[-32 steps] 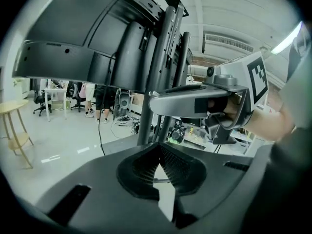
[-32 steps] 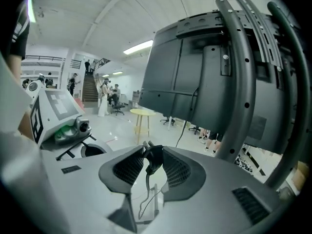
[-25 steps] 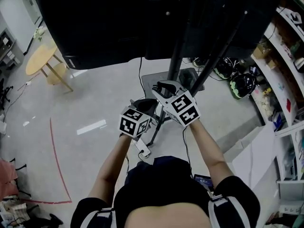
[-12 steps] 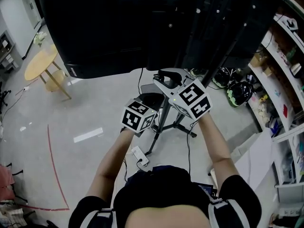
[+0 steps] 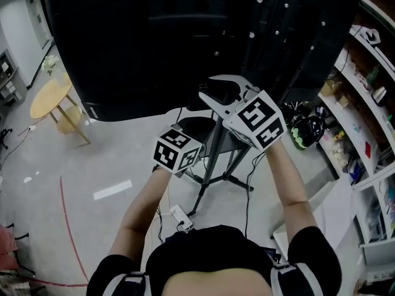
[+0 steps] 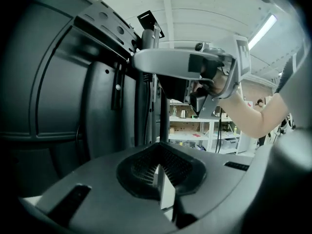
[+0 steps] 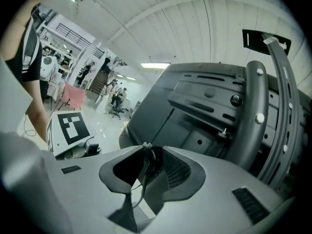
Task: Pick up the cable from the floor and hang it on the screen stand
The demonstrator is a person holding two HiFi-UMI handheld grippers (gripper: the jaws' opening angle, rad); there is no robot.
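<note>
A thin dark cable (image 7: 145, 172) runs down between the jaws of my right gripper (image 7: 145, 146), which is shut on it. In the head view my right gripper (image 5: 215, 92) is raised close to the back of the big black screen (image 5: 154, 42), beside the stand's pole (image 5: 213, 147). My left gripper (image 5: 196, 128) is lower and to the left. Its tips (image 6: 157, 152) meet, with a dark strand of cable (image 6: 177, 213) below them. The stand's mount bracket (image 7: 253, 116) is straight ahead of my right gripper.
A white power strip (image 5: 179, 216) lies on the floor by the stand's tripod legs (image 5: 231, 179). Shelves (image 5: 364, 103) and helmets (image 5: 305, 131) fill the right side. A round wooden table (image 5: 46, 97) stands far left. A red line (image 5: 68, 227) marks the floor.
Both grippers have risen from near the tripod legs toward the back of the screen, the right one higher. The power strip stays on the floor.
</note>
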